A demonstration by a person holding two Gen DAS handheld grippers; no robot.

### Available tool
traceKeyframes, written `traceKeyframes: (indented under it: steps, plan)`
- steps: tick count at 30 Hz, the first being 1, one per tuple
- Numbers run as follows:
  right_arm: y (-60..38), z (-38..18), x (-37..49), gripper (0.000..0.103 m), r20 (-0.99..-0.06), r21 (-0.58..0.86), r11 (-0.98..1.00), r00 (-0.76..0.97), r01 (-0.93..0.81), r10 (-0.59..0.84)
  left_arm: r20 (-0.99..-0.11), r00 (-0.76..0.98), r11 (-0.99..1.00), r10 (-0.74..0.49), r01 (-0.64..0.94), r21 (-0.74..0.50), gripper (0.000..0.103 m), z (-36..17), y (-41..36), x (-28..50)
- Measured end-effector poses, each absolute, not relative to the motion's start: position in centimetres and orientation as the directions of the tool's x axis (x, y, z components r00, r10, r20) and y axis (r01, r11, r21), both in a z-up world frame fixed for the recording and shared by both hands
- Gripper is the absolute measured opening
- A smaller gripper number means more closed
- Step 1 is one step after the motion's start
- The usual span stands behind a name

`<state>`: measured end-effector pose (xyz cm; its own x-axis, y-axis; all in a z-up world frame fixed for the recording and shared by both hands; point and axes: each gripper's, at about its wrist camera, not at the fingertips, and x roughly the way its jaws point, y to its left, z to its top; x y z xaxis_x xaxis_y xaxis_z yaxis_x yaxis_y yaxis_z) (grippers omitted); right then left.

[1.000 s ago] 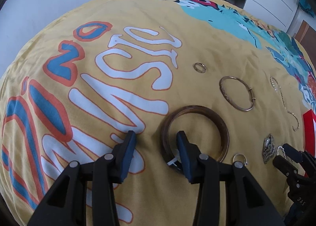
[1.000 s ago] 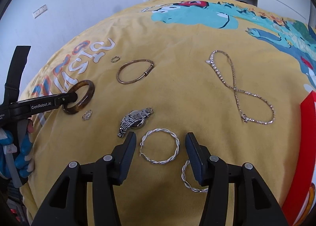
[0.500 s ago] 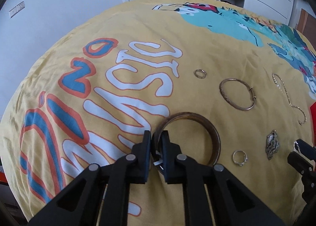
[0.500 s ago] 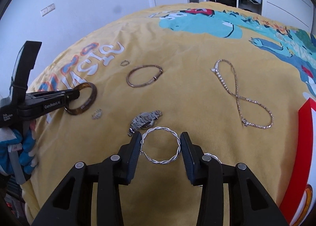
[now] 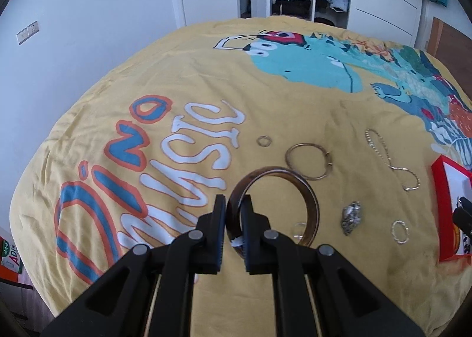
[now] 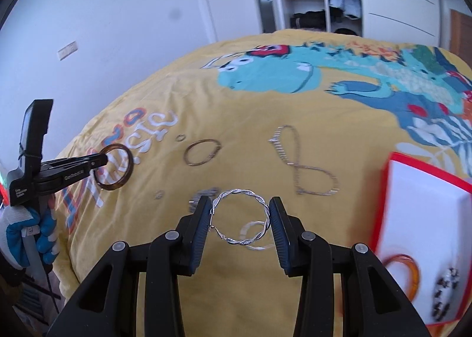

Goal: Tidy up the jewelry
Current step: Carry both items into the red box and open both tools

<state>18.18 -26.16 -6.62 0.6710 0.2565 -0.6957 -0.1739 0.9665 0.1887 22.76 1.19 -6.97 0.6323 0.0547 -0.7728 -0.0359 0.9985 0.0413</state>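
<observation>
My left gripper [image 5: 233, 213] is shut on the rim of a brown tortoiseshell bangle [image 5: 311, 204] and holds it lifted above the yellow bedspread; the bangle also shows in the right wrist view [image 6: 116, 170]. My right gripper [image 6: 240, 219] is shut on a twisted silver hoop [image 6: 265, 207], clamped across its width and lifted. A red jewelry box [image 6: 424, 219] with a white lining lies at the right, with an orange bangle [image 6: 407, 275] and a dark beaded piece [image 6: 445, 292] in it.
On the bedspread lie a thin gold bangle [image 5: 308, 161], a small gold ring [image 5: 263, 141], a chain necklace [image 5: 389, 160], a silver watch [image 5: 351, 217], a small silver ring [image 5: 299, 229] and another silver hoop [image 5: 400, 232]. A wardrobe and door stand behind the bed.
Both grippers closed, the left on the brown bangle and the right on the twisted hoop, and both lifted their pieces off the bedspread. The red box came into view at the right.
</observation>
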Motion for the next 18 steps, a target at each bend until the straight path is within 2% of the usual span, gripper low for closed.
traceKeyframes:
  steps: [5,13,18]
  plan:
    - [-33.1,-5.7,16.7,0.04,-0.698,0.155,0.986,0.699,-0.064,0.155,-0.764,0.641,0.997,-0.074,0.077,-0.031,0.009,-5.5,-5.5,22.7]
    - [-43.4,-7.0,16.1,0.04,-0.735,0.122,0.988,0.678,0.098,0.023,-0.763,0.579,0.938,-0.287,0.331,-0.102,0.009,-5.6,-20.4,22.7]
    - [-47.1,-9.5,16.6,0.04,-0.773,0.118,0.982,0.635,0.148,-0.003,-0.783,0.544,0.905,-0.301,0.423,-0.054,0.009,-7.3,-28.2,22.8]
